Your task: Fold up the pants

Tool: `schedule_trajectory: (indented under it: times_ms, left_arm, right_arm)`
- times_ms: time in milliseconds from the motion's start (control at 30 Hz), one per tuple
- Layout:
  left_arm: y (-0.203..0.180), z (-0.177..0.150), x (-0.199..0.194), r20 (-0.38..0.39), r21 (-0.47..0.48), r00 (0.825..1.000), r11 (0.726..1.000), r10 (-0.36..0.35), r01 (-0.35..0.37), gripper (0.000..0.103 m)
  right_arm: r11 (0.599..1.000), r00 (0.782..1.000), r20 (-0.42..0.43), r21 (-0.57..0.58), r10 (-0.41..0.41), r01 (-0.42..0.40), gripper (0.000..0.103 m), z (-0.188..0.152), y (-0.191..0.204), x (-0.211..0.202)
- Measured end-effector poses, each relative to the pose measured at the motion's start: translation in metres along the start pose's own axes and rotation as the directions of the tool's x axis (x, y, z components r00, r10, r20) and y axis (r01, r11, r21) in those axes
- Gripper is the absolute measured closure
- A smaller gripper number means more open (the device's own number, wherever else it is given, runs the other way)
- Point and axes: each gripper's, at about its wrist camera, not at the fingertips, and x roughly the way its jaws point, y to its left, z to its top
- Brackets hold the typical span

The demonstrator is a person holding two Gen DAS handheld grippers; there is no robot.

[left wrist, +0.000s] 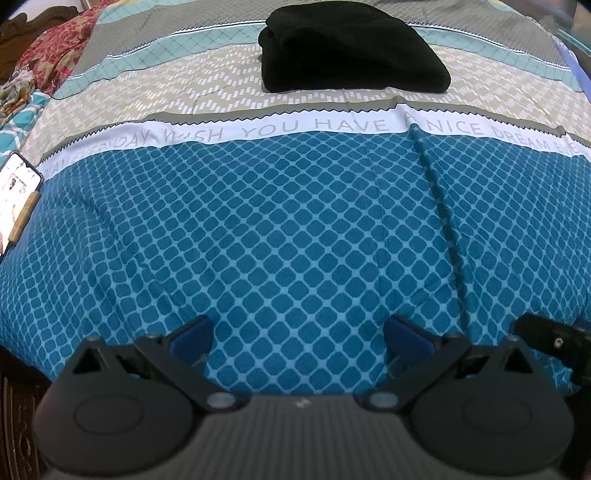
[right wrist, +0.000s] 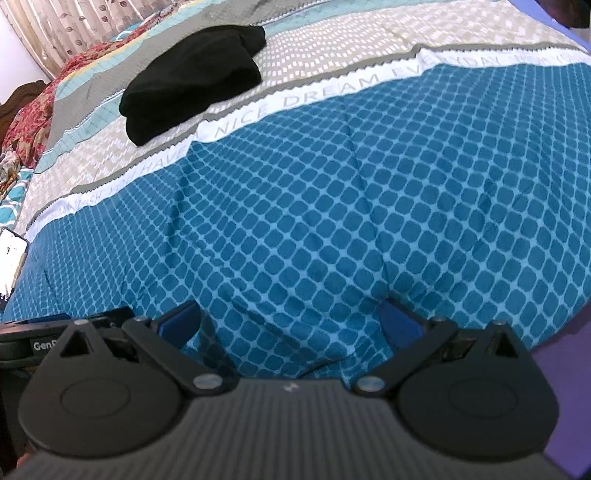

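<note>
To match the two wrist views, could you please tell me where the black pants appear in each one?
Left wrist view: the black pants lie folded at top centre, beyond the lettered white band.
Right wrist view: the black pants sit at upper left, tilted.
Shared landmark: the white band reading NICE runs just below them.

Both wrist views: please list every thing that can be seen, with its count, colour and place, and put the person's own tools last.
pants: one, black, lying as a compact folded bundle on the beige band of the bedsheet, far from both grippers.
bedsheet: one, teal diamond pattern near, white band with grey lettering, beige and grey bands beyond; covers the bed.
phone: one, screen lit white, at the left edge of the bed.
floral cloth: one, red, far left corner.
curtain: one, beige with leaf print, behind the bed on the left.
left gripper: one, black with blue pads, open, empty, over the teal area.
right gripper: one, black with blue pads, open, empty, over the teal area.
</note>
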Motion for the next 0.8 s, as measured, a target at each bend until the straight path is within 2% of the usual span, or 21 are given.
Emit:
schedule_trajectory:
  times_ms: [133,233,367,500,700,800]
  left_arm:
    - [0.002,0.003,-0.001,-0.017,0.022,1.000,1.000,-0.004,0.004,0.000]
    - [-0.001,0.005,-0.009,-0.015,0.047,1.000,0.999,0.016,-0.016,0.000]
    - [-0.003,0.006,-0.033,0.074,0.067,0.997,0.997,0.036,-0.041,0.000]
    - [0.000,0.010,-0.059,0.137,0.050,0.990,0.998,0.020,-0.027,0.000]
    - [0.002,0.011,-0.084,0.186,0.038,0.983,0.999,0.014,-0.022,0.000]
    - [-0.001,0.010,-0.088,0.184,0.037,0.983,0.999,0.010,-0.017,0.000]
  right_arm:
    - [1.000,1.000,-0.016,0.015,0.012,-0.011,0.000,0.000,-0.001,-0.003]
    - [0.998,0.998,0.004,-0.001,0.069,-0.069,0.000,0.004,0.001,-0.018]
    - [0.993,0.991,0.093,-0.073,0.097,-0.090,0.000,0.008,0.015,-0.050]
    - [0.988,0.977,0.192,-0.136,0.094,-0.068,0.000,0.008,0.030,-0.077]
    - [0.979,0.945,0.316,-0.202,0.086,-0.021,0.000,0.009,0.034,-0.098]
    - [0.977,0.938,0.337,-0.213,0.084,-0.011,0.000,0.009,0.034,-0.096]
